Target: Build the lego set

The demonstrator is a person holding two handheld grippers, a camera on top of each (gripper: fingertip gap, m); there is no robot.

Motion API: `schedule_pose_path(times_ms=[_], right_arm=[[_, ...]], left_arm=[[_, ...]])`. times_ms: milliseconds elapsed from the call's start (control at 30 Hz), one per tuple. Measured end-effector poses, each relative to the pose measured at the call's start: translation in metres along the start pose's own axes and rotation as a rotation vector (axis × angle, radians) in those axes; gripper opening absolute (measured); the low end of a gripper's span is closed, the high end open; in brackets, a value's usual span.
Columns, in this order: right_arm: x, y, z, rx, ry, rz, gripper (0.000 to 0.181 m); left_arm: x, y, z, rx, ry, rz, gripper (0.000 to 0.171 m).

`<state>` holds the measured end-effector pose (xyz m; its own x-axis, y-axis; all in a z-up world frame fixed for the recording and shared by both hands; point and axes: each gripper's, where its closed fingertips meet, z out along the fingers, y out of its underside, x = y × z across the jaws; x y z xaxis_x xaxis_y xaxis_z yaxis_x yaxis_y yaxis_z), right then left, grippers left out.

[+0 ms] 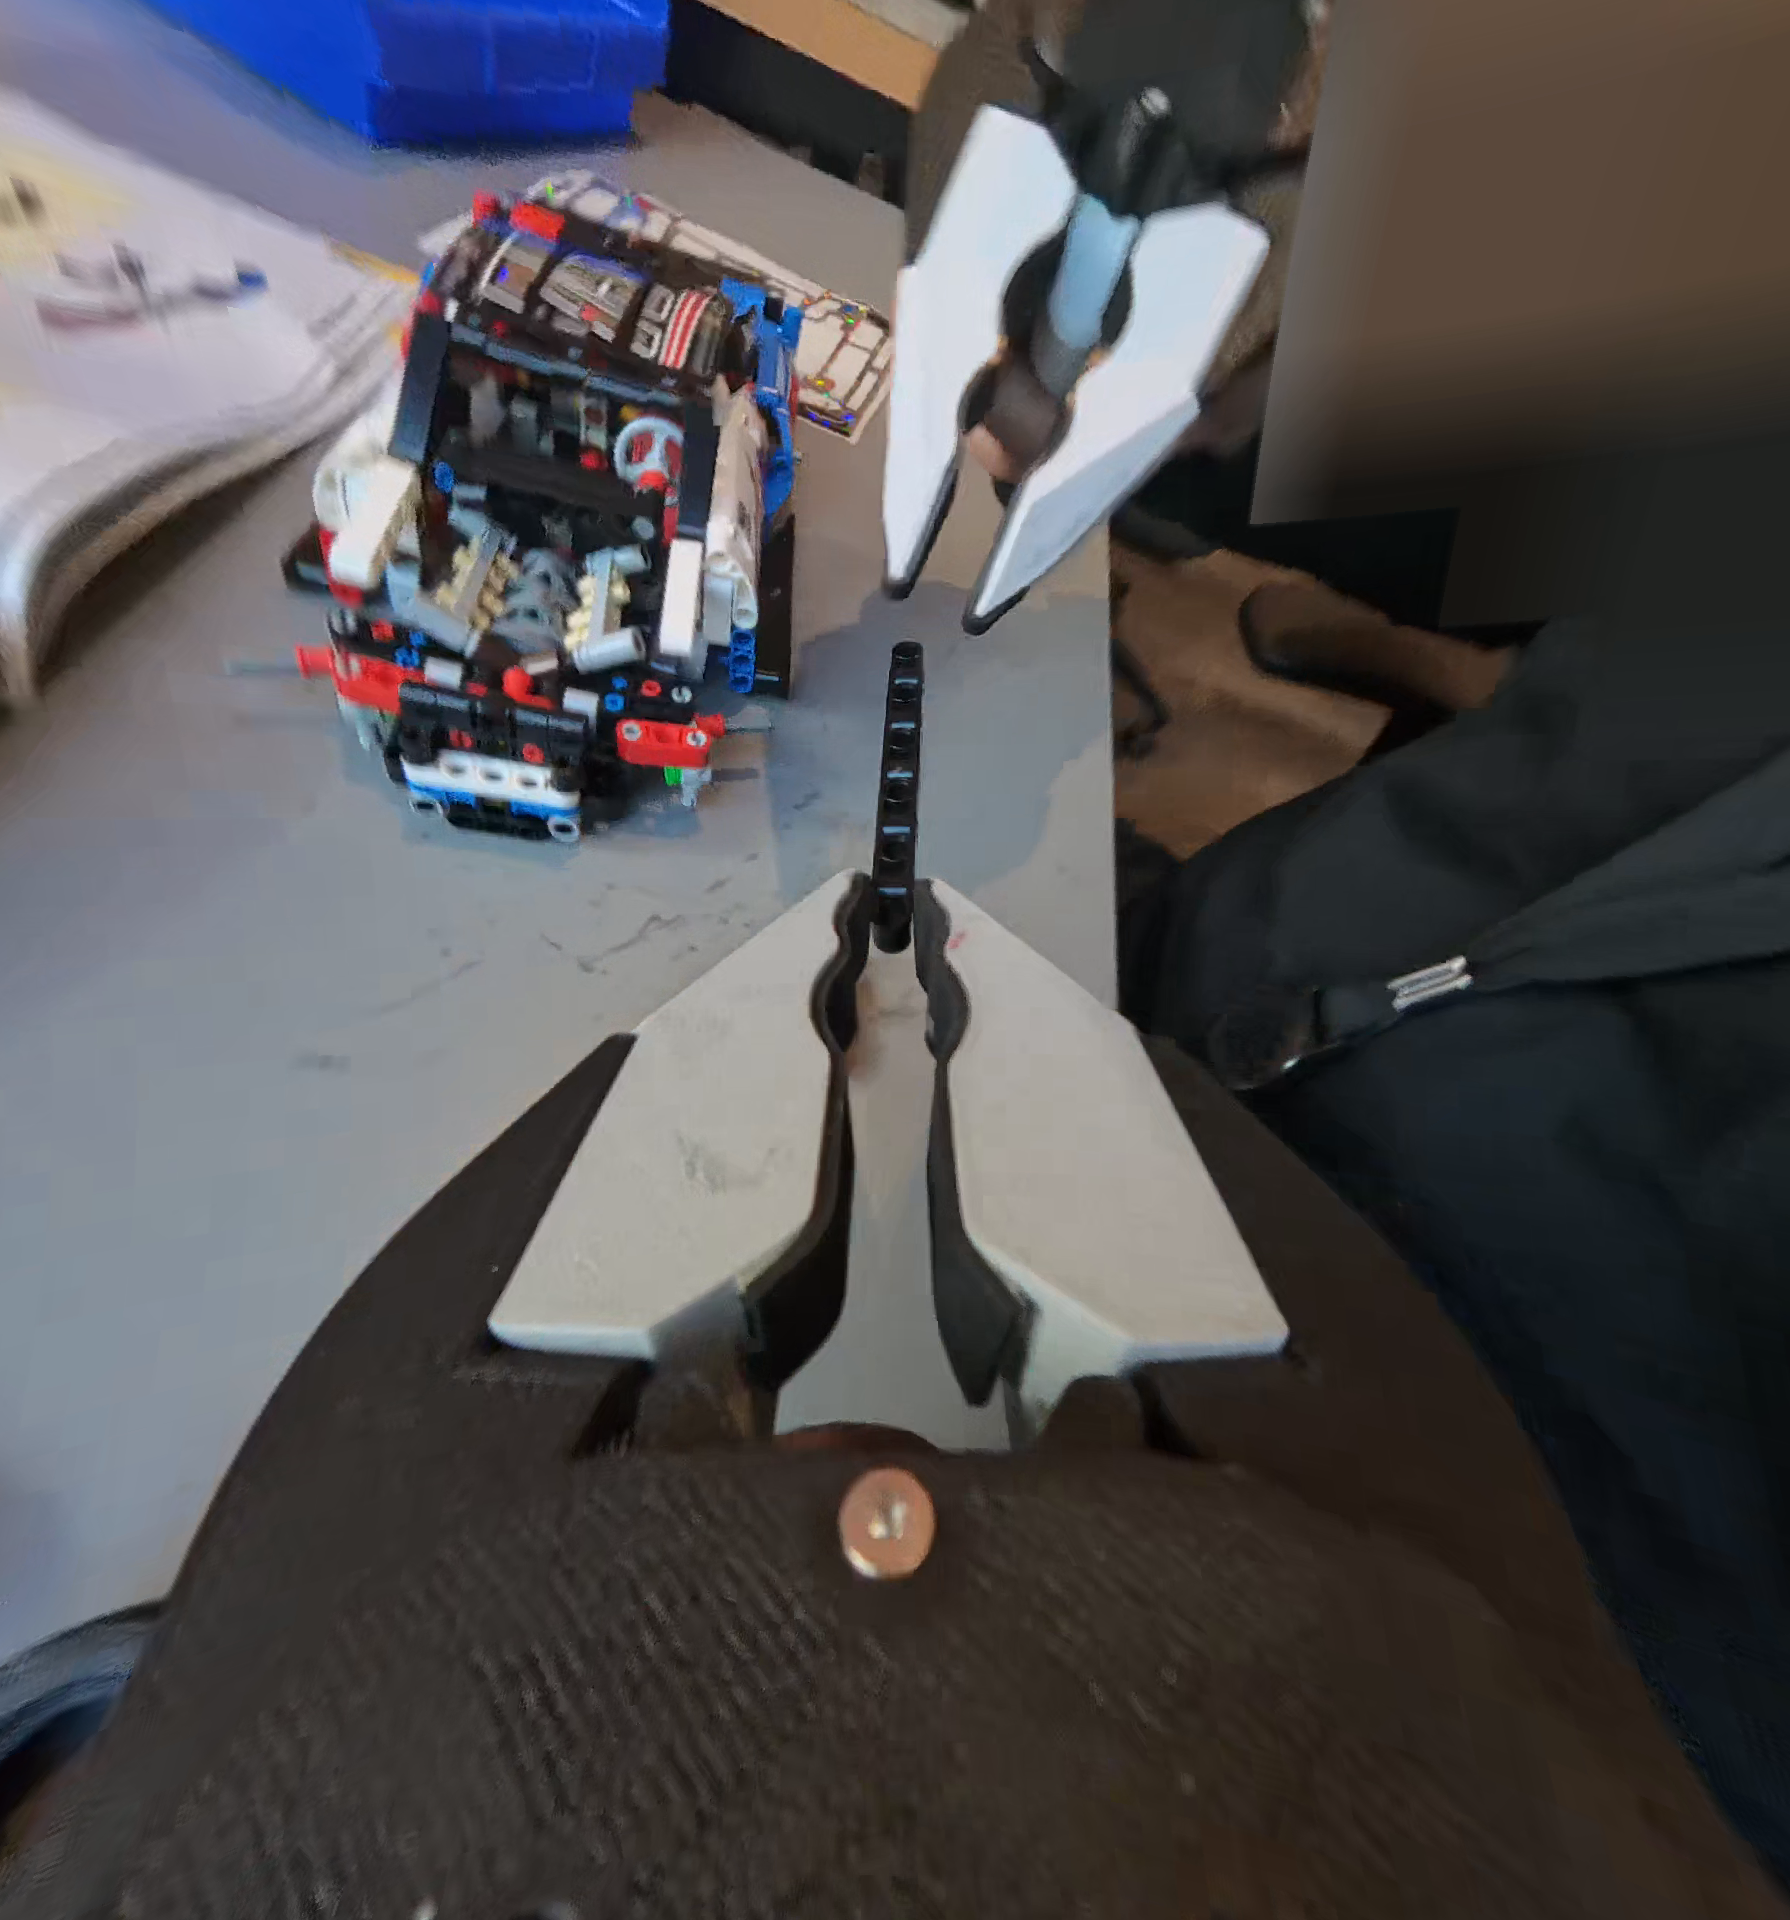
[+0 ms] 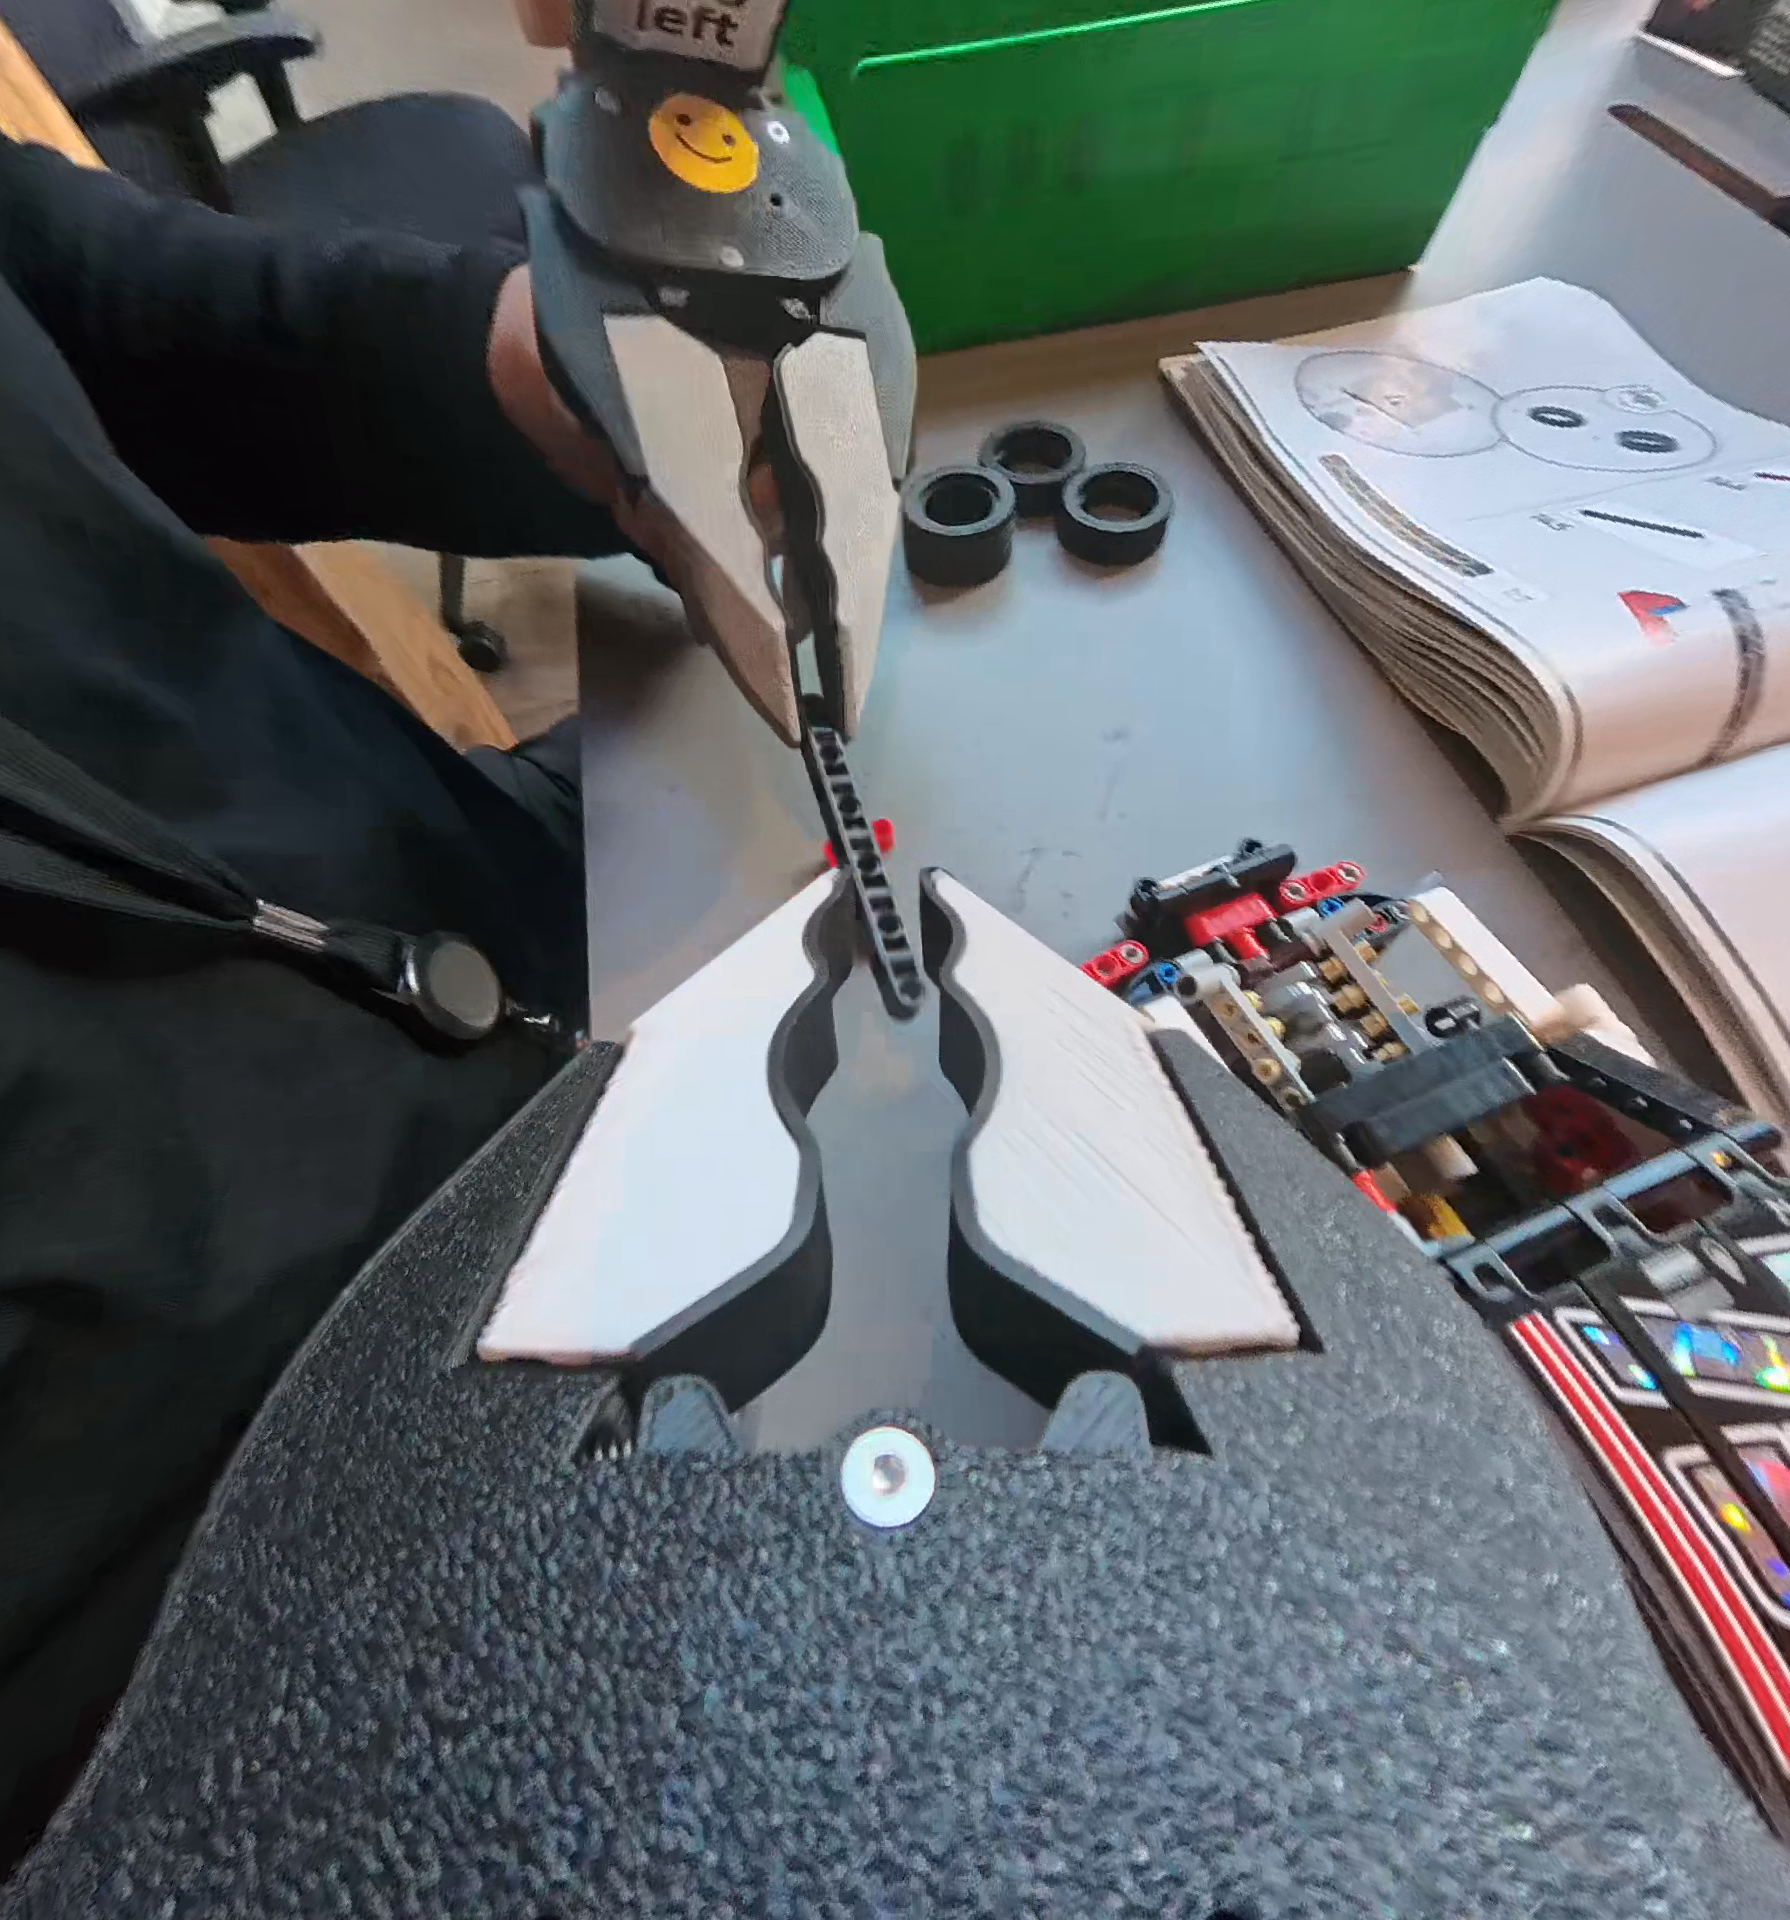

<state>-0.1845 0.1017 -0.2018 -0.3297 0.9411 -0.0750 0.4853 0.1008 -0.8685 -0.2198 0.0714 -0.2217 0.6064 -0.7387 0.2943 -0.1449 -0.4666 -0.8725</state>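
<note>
While the left tool (image 1: 886, 914) is pinching one end of the black beam (image 1: 896, 769) above the desk (image 1: 195, 935), the right tool (image 2: 886, 904) is gaping around its free end, apparently for a handover; the car model (image 1: 548, 520) is waiting beside.

Office/lab workspace: scuffed grey surface (image 2: 1130, 727), wheeled office chair (image 2: 371, 208) beside it, blue (image 1: 475, 62) and green (image 2: 1130, 177) storage bins, open instruction booklet (image 2: 1493, 540).
</note>
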Motion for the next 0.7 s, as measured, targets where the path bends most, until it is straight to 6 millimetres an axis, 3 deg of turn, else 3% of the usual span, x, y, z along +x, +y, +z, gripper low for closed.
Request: schedule_pose_path(times_ms=[100,233,500,700], right_arm=[[-0.009,-0.001,0.012,-0.038,-0.036,-0.043,0.014],[-0.017,0.003,0.029,-0.105,-0.048,-0.141,0.013],[-0.018,0.015,0.035,-0.151,-0.046,-0.184,0.008],[-0.008,0.033,0.026,-0.187,-0.003,-0.146,0.008]], left_arm=[[0.008,-0.004,0.004,0.001,-0.076,0.229,0.005],[0.010,-0.008,0.004,0.007,-0.133,0.347,0.005],[0.005,0.008,0.003,-0.023,-0.096,0.230,0.005],[-0.007,0.032,0.002,-0.133,-0.085,0.138,0.021]])
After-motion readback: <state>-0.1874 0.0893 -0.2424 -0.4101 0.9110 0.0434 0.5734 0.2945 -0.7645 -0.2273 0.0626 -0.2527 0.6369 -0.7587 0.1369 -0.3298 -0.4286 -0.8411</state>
